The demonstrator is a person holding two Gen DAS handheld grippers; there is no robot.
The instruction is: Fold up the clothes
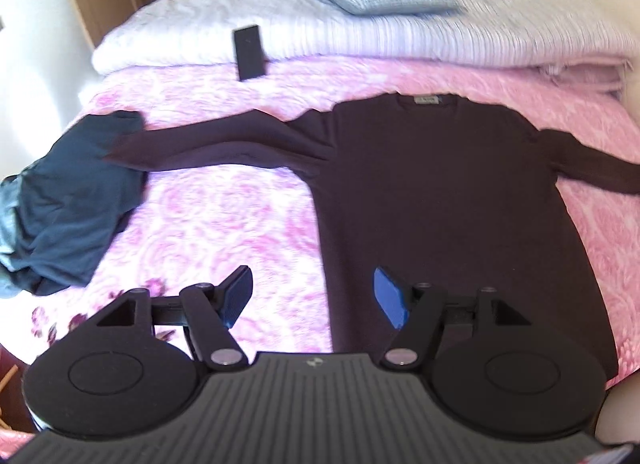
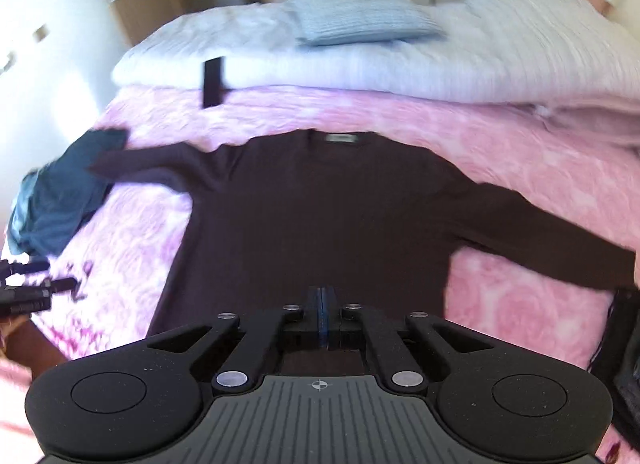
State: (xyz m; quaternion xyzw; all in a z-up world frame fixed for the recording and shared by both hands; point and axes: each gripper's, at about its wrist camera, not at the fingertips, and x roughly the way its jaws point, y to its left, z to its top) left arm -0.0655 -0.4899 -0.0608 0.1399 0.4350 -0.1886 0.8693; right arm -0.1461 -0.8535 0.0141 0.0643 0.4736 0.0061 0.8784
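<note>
A: Sweater [image 1: 432, 200] lies flat on the pink bedspread [image 1: 224, 224], sleeves spread. Which sleeve goes first?

B: Probably the one overlapping the teal garment [image 1: 68, 200]. The left gripper [image 1: 312, 300] gapes empty (ready to pinch the cuff); the right gripper [image 2: 322, 314] is clamped closed on nothing.

left tool [image 1: 314, 298]: jaws apart, nothing between | right tool [image 2: 322, 314]: pads pressed together, empty

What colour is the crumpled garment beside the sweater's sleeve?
Dark teal garment, clearest in the left wrist view.
</note>
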